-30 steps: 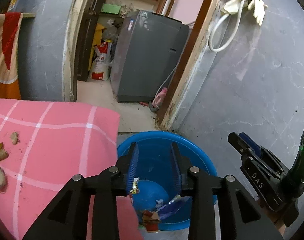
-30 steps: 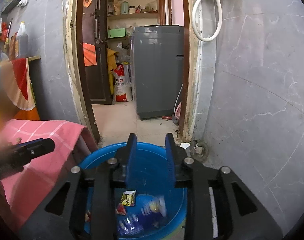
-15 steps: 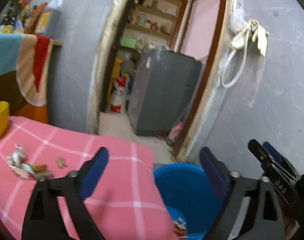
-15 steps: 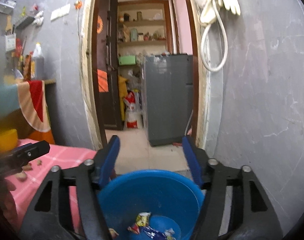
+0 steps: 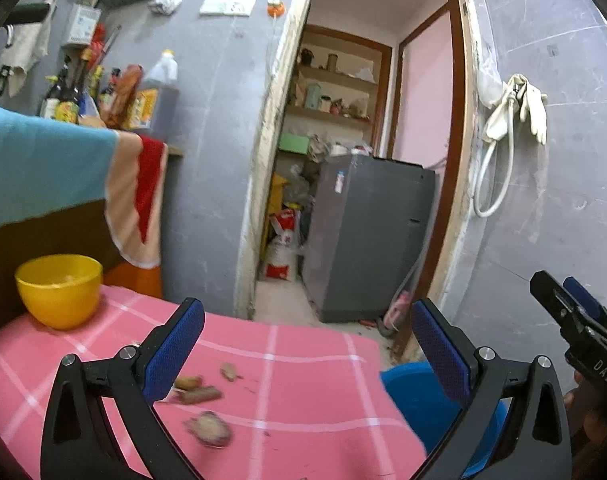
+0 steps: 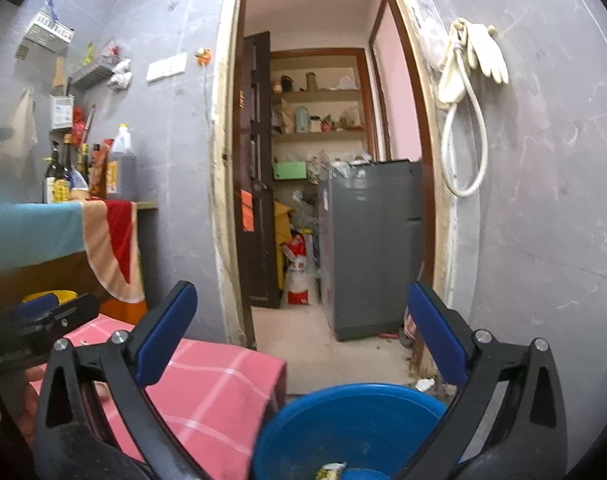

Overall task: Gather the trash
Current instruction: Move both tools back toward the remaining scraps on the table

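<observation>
A lived-in home kitchen: sauce bottles (image 5: 67,92) crowd a shelf left of the doorway (image 5: 355,160), and a pantry with a washing machine (image 5: 367,236) lies beyond it
</observation>
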A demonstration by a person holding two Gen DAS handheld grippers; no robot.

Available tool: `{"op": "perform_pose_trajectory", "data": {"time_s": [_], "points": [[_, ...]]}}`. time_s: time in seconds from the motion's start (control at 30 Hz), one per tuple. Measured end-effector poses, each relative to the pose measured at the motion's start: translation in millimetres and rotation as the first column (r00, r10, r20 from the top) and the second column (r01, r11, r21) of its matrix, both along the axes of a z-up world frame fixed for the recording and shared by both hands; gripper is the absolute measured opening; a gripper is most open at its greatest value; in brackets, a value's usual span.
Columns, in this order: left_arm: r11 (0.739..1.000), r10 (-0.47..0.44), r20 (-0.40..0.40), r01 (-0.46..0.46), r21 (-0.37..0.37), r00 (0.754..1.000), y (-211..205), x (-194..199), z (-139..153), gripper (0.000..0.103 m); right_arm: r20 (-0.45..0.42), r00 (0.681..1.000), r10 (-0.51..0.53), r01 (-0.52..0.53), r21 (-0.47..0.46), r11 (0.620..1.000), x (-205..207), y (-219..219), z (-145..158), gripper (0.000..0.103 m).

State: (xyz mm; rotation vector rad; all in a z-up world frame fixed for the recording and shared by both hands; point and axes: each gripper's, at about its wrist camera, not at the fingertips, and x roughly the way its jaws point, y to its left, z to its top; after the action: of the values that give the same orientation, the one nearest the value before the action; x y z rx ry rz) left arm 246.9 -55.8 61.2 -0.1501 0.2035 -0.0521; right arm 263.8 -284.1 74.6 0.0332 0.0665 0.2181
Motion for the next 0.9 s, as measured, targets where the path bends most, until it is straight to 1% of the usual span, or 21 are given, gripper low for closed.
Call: {"op": "perform_pose_trajectory", "data": {"time_s": [0.17, 0.47, 0.7, 0.9], "points": [[0.998, 0.046, 0.038, -0.047, 0.034, 0.998, 21, -15, 4, 0.101, 0.038, 0.999, 0.03, -0.031, 0.017, 0.999, -10, 19, 5, 0.103], [0.989, 0.129, 0.055, -0.132, 0.065, 0.99, 71, -34, 5, 0.101, 0.037, 0.995, 0.091, -0.092, 0.034, 0.995, -11, 55, 9, 0.103], [0.982, 0.173, 0.04, -0.176, 0.07, 0.984, 104, -44, -4, 0.101, -0.003, 0.99, 0.144, -0.144, 0.042, 0.989, -3, 85, 7, 0.103], [0.98, 0.191, -0.002, -0.19, 0.061, 0.982, 127, -47, -18, 0.101, -0.067, 0.981, 0.182, -0.181, 0.026, 0.983, 5, 109, -1, 0.103]]}}
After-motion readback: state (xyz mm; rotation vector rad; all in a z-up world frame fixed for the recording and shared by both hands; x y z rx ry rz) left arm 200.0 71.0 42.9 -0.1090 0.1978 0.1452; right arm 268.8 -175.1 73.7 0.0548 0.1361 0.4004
